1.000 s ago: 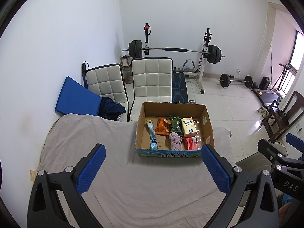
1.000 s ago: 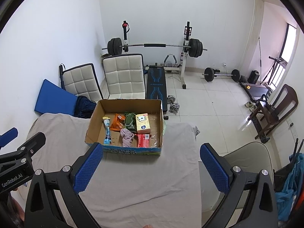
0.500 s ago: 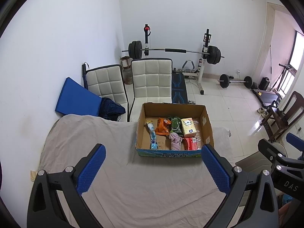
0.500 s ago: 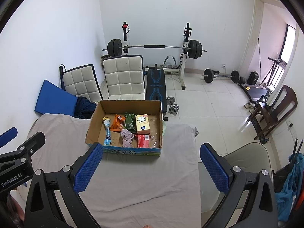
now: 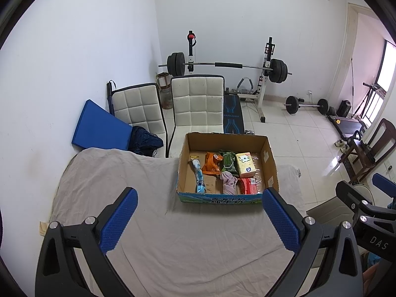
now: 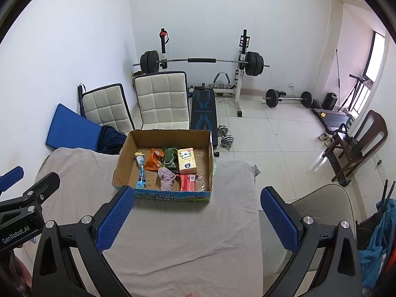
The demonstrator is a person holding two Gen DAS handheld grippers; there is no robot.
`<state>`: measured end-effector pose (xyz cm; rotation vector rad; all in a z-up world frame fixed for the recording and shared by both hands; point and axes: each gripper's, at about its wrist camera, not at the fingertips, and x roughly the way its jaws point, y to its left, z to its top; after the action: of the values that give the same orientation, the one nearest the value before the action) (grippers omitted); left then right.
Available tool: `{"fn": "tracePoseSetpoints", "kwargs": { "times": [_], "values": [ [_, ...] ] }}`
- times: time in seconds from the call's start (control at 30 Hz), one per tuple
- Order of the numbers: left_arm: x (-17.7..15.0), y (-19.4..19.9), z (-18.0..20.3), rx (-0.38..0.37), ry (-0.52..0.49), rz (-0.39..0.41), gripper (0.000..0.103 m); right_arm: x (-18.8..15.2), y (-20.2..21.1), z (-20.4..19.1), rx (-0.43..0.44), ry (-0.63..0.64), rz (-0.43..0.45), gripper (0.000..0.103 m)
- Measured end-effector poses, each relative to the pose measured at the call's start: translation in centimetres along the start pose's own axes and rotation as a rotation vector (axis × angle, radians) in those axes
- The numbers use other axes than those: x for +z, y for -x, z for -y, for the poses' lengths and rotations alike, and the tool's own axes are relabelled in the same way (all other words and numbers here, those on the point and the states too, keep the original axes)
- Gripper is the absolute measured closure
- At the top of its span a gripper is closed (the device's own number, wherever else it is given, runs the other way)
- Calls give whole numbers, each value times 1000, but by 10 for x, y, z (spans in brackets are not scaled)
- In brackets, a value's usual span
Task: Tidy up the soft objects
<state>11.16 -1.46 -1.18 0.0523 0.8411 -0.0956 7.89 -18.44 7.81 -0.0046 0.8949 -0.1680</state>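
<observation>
An open cardboard box (image 5: 269, 163) (image 6: 123, 156) stands at the far side of a table covered with a grey cloth (image 5: 173, 242) (image 6: 188, 235). Inside lie a pink cloth (image 5: 229, 182) (image 6: 167, 177), a yellow tissue pack (image 5: 245, 164) (image 6: 187, 160), a green pack (image 5: 229, 162) (image 6: 169, 158), an orange packet (image 5: 210, 164) (image 6: 153, 161), a red pack (image 5: 248, 185) (image 6: 187, 182) and a blue tube (image 5: 199, 175) (image 6: 141, 173). My left gripper (image 5: 198, 216) and right gripper (image 6: 196, 216) are both open and empty, held above the cloth in front of the box.
Two white padded chairs (image 5: 195, 104) (image 6: 160, 99) and a blue mat (image 5: 99, 126) stand behind the table. A barbell rack (image 5: 227, 65), a bench and dumbbells (image 6: 225, 136) are on the tiled floor. A grey chair (image 6: 321, 205) is right of the table.
Both views have drifted very slightly. The box and its contents have not moved, and both grippers stay open.
</observation>
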Motion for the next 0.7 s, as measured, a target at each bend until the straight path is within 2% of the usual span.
{"fn": "tracePoseSetpoints", "kwargs": {
  "times": [0.7],
  "values": [
    [-1,0,-1,-1,-2,4,0,0,2,-4,-4,-8,7,0]
  ]
}}
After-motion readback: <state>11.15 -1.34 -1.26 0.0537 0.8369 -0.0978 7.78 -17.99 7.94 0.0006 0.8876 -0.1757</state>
